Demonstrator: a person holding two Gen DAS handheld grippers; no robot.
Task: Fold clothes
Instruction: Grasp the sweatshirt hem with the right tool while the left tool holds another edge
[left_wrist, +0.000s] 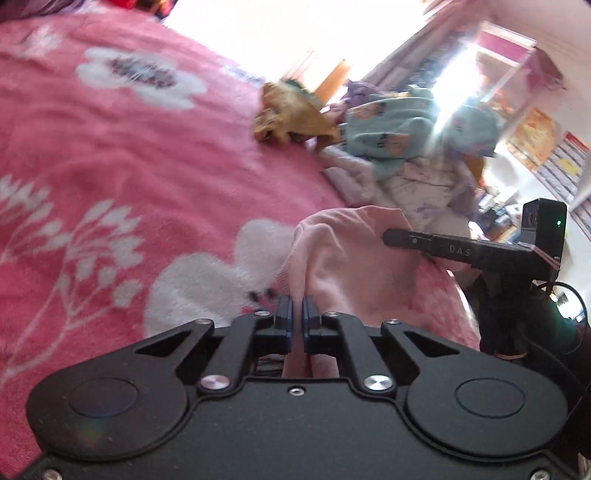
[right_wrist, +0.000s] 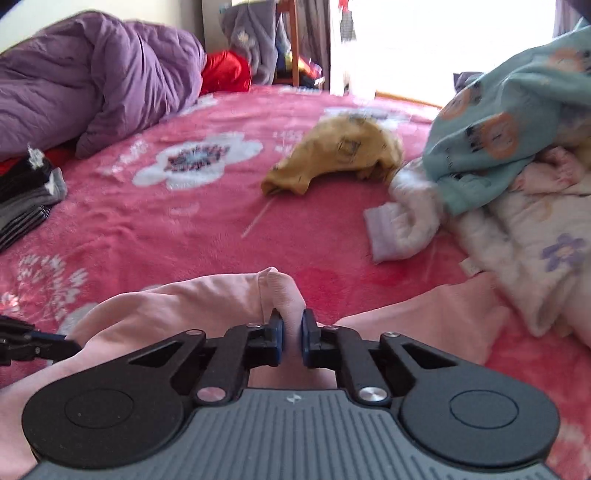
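So closest in, both hand-held grippers are clamped on the same pale pink garment (right_wrist: 207, 295), which lies on the bed with its pink floral blanket (right_wrist: 147, 229). The right hand-held gripper (right_wrist: 292, 332) has its blue pads pinched on a ribbed bit of that pink cloth, looks like a cuff or hem, bunched up right between the jaws. The left hand-held gripper (left_wrist: 297, 314) has its pads pressed nearly together with a thin fold of the same pink fabric caught between them; you can see the cloth running down behind the pads too. In the left wrist view the other gripper pokes in from the right edge over the garment, and in the right wrist view the left one peeks in at the far left edge, so they're holding it at two spots a bit apart.

Further out on the blanket, there's a white quilted piece with purple flowers (right_wrist: 535, 258) off to the right, with a lilac ribbed cuff sticking out. A teal printed garment (right_wrist: 491, 147) lies heaped on top of that. Just beside the pile, a mustard yellow garment (right_wrist: 340, 155) lies crumpled by itself, apart from the pink one.

Over on the left, some striped grey and black clothes (right_wrist: 26, 199) sit at the edge, and behind them a big purple duvet (right_wrist: 92, 85) is bunched up. Something red (right_wrist: 225, 72) sits behind that, then a bright window, all blown out
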